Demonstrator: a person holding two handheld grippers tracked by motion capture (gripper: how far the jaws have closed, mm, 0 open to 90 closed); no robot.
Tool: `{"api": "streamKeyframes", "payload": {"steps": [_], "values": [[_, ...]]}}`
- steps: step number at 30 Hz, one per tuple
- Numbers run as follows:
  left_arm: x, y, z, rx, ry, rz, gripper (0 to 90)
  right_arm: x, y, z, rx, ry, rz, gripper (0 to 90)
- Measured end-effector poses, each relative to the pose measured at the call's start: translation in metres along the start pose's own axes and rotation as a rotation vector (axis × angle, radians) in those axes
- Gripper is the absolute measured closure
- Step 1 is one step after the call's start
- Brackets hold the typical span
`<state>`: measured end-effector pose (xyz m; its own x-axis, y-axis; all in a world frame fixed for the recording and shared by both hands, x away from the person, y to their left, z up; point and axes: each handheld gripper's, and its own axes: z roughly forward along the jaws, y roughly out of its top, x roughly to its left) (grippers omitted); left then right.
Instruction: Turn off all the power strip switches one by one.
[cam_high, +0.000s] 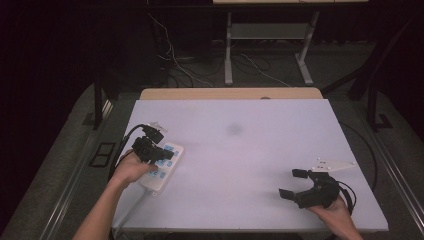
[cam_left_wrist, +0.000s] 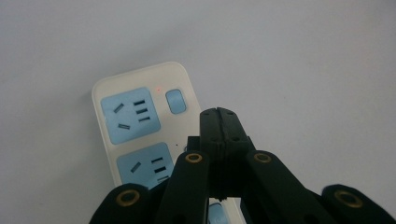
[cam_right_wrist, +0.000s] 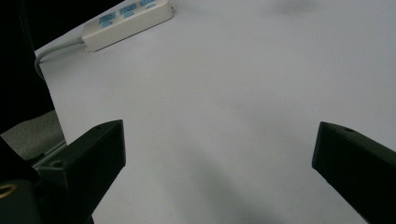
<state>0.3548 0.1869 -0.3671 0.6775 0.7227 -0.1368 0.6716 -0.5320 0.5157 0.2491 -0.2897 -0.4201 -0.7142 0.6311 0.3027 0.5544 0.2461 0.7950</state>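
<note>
Starting at the far left of the high view, a white power strip (cam_high: 159, 167) with pale blue sockets lies near the left edge of the white tabletop (cam_high: 240, 165), its grey cord running off the near edge toward the person. The left gripper (cam_high: 150, 145), held in the person's left hand (cam_high: 131, 170), hangs directly over this strip, with its cable looping back off the tabletop's left edge. In the left gripper view the two black jaws are pressed together, tip against tip, with nothing between them; the power strip (cam_left_wrist: 140, 135) lies just below and to the left of those closed tips, its blue rocker switch (cam_left_wrist: 175, 101) right beside them, a small red light showing next to the switch and two blue sockets running down along the left jaw. Whether the tips touch the strip cannot be told. Farther right the tabletop is bare save for a faint grey smudge (cam_high: 234, 129). At the right, near the front edge, the right gripper (cam_high: 292, 184) sits low in the person's right hand (cam_high: 335, 212) with its jaws spread wide and empty, pointing left. In the right gripper view the power strip (cam_right_wrist: 128, 18) lies well apart, far ahead and beyond the left jaw.
</note>
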Motion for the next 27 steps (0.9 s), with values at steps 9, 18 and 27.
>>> {"api": "streamKeyframes", "payload": {"steps": [9,18,27], "values": [[0.005,0.007,-0.002,-0.004,0.014,-0.01,89.4,0.0,0.0,0.0,0.0,0.0,-0.002,2.6],[0.017,0.01,0.003,-0.015,0.053,-0.042,89.3,0.0,0.0,0.0,0.0,0.0,-0.002,2.6],[0.024,0.011,0.013,-0.011,0.058,-0.054,89.3,0.0,0.0,0.0,0.002,0.0,-0.003,2.6]]}}
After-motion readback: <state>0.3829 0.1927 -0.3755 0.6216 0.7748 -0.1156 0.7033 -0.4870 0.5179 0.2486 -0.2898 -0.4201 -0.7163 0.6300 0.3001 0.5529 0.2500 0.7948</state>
